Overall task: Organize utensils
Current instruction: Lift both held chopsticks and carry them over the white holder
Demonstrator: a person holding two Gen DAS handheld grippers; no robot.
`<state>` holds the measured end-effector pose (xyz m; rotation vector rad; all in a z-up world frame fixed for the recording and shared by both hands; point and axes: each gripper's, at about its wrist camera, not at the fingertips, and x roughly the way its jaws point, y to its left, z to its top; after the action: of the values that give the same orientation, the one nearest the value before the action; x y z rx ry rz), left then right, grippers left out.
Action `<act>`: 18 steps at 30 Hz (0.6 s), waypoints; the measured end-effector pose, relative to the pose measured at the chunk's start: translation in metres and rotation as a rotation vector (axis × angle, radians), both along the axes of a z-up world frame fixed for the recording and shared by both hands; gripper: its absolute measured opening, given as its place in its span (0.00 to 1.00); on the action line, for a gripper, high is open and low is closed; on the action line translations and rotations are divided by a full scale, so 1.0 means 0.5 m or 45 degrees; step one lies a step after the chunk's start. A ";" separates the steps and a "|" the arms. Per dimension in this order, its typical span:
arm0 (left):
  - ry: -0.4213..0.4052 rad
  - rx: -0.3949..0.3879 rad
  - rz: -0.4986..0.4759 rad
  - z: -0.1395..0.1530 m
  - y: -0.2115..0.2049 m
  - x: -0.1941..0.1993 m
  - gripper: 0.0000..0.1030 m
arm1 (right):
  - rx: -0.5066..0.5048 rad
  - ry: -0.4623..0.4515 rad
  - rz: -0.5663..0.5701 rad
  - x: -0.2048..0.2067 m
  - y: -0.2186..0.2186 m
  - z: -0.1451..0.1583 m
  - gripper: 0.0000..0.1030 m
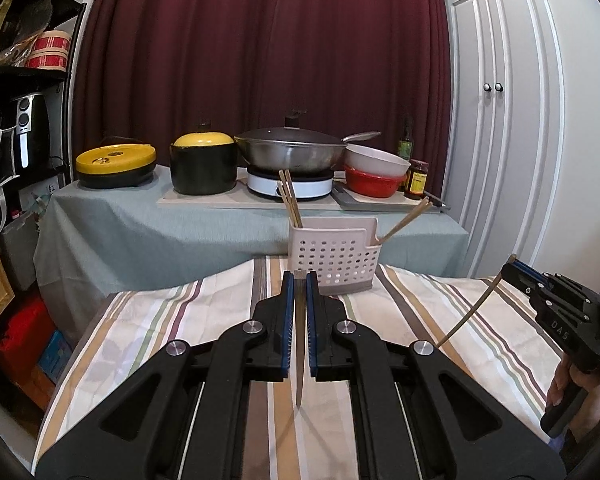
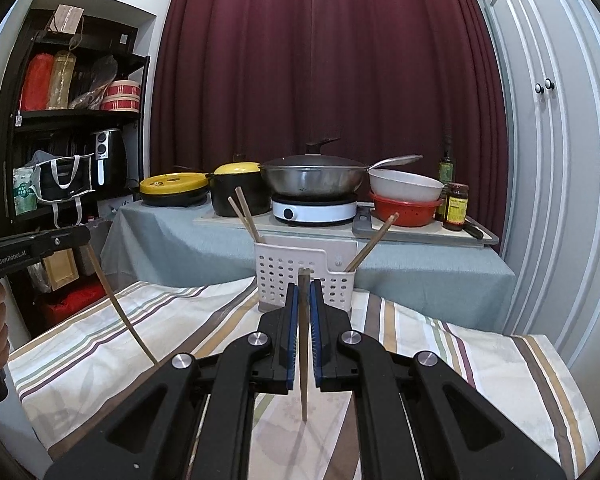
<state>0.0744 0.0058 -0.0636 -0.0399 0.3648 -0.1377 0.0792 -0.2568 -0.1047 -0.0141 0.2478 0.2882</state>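
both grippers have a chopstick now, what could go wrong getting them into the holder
The left gripper and right gripper each pinch one wooden chopstick near its upper end, so the long free tip could swing or slip while moving.

The white perforated plastic utensil holder looks light and stands loose on the striped tablecloth; a sideways nudge might tip it.

The chopsticks already leaning in the holder could block entry.

A dark red curtain (image 1: 260,40) is filling the upper centre; a striped cream, tan and brown cloth (image 1: 140,320) is spreading below; yellow lids (image 1: 116,159) are showing centre left.
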 end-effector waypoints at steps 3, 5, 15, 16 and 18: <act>-0.009 -0.009 -0.008 0.011 0.001 0.013 0.06 | -0.004 -0.023 0.002 0.012 0.003 0.012 0.07; -0.023 -0.005 -0.009 0.019 0.000 0.020 0.06 | 0.001 -0.040 0.009 0.022 0.004 0.021 0.07; -0.089 -0.012 -0.047 0.078 -0.016 0.096 0.06 | 0.020 -0.143 0.052 0.092 0.014 0.091 0.07; -0.102 -0.012 -0.054 0.089 -0.019 0.109 0.06 | 0.021 -0.160 0.054 0.102 0.015 0.102 0.07; -0.124 -0.013 -0.063 0.109 -0.023 0.130 0.06 | 0.023 -0.192 0.055 0.119 0.015 0.121 0.07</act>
<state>0.1395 -0.0059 -0.0092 -0.0346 0.2682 -0.1896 0.1390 -0.2493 -0.0442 -0.0231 0.0952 0.3308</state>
